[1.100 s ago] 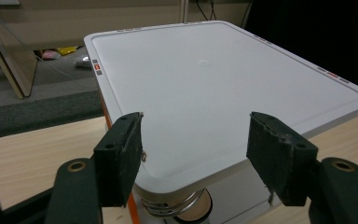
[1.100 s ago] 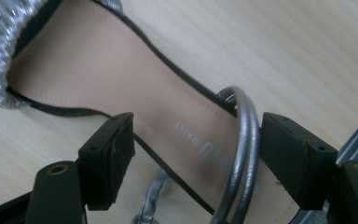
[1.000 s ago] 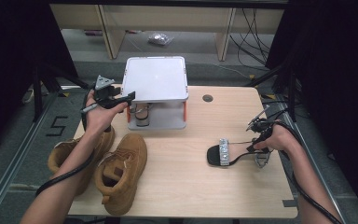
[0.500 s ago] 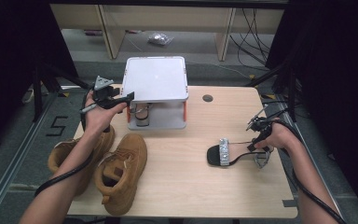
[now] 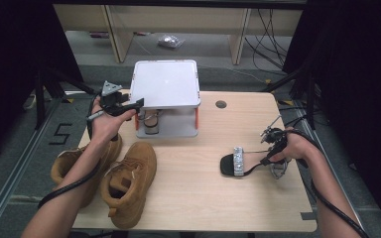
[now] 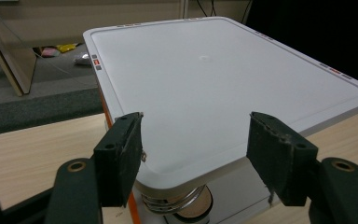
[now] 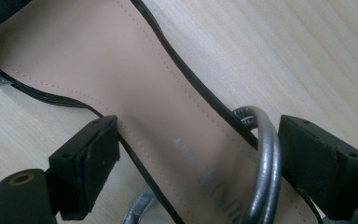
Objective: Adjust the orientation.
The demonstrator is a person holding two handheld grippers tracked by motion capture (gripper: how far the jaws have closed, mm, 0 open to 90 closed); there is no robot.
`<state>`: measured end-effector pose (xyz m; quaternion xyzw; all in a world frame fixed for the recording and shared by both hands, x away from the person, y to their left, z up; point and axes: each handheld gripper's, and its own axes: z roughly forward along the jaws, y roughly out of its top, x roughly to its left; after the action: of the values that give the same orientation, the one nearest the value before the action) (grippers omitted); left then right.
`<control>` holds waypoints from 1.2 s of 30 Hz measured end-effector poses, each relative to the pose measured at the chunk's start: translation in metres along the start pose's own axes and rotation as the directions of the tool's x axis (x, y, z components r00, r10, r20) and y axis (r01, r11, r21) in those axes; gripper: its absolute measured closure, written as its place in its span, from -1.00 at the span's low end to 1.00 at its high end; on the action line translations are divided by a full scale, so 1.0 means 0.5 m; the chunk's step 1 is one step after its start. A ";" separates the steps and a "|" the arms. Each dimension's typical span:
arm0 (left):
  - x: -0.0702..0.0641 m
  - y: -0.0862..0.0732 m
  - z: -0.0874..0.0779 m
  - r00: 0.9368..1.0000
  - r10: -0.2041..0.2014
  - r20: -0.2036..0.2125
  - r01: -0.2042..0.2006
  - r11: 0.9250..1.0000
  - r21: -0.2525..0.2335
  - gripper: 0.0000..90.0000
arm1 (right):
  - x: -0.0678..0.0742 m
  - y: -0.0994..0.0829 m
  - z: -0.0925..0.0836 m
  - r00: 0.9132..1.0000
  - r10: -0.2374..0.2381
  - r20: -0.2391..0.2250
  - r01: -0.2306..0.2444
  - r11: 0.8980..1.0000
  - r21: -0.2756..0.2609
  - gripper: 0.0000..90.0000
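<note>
A black sandal [image 5: 230, 164] with a silver strap lies on the right of the wooden table [image 5: 198, 198]. My right gripper [image 5: 269, 157] hovers over its heel end, jaws pointing down. In the right gripper view the gripper [image 7: 198, 135] is open, and its jaws straddle the tan insole [image 7: 121, 70] and a silver strap loop [image 7: 266, 158]. My left gripper [image 5: 137, 103] is held up at the left front corner of a white shoe rack [image 5: 166, 82]. It is open [image 6: 196, 126] above the rack's top [image 6: 223, 74] with nothing between the jaws. A second sandal [image 5: 151, 121] sits on the shelf underneath.
Two brown boots [image 5: 129, 181] lie on the table's front left, under my left forearm. A round cable hole [image 5: 221, 104] is at the back of the table. Beyond the table are cables and shelving legs on the floor.
</note>
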<state>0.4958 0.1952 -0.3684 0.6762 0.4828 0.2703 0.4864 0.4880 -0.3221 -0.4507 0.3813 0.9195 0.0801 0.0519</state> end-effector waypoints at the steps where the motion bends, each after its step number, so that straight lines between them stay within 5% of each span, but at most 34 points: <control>1: 0.000 0.000 0.000 1.000 0.000 -0.002 0.000 1.000 0.000 -0.22 | -0.001 0.000 0.000 1.000 -0.007 -0.001 0.007 1.000 0.000 -0.68; 11: -0.002 0.002 0.002 1.000 0.004 0.002 -0.004 1.000 0.000 -0.22 | 0.015 -0.003 0.000 0.995 -0.078 -0.055 0.081 0.995 0.058 -0.40; 22: -0.004 0.006 0.004 1.000 0.009 0.002 -0.009 1.000 0.000 -0.21 | 0.044 -0.025 -0.022 0.997 0.034 -0.070 -0.025 0.992 0.122 -0.21; 24: -0.006 0.007 0.005 1.000 0.012 0.003 -0.012 1.000 0.000 -0.21 | 0.047 -0.031 -0.024 0.995 0.052 -0.080 -0.041 0.990 0.136 -0.18; 25: -0.007 0.007 0.005 1.000 0.013 0.004 -0.013 1.000 -0.001 -0.21 | 0.054 -0.031 -0.029 0.992 0.101 -0.080 -0.088 0.984 0.156 -0.17; 31: -0.009 0.010 0.006 1.000 0.012 0.004 -0.012 1.000 -0.003 -0.21 | 0.058 -0.040 -0.031 0.987 0.142 -0.077 -0.127 0.975 0.181 -0.13; 33: -0.009 0.010 0.006 1.000 0.012 0.005 -0.012 1.000 -0.004 -0.21 | 0.061 -0.041 -0.032 0.975 0.197 -0.102 -0.173 0.964 0.201 -0.12; 36: -0.010 0.009 0.006 1.000 0.012 0.007 -0.012 1.000 -0.004 -0.21 | 0.055 -0.046 -0.028 0.978 0.184 -0.095 -0.163 0.967 0.198 -0.12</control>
<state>0.4983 0.1893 -0.3649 0.6790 0.4765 0.2720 0.4878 0.4505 -0.3199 -0.4422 0.4585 0.8874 0.0179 -0.0436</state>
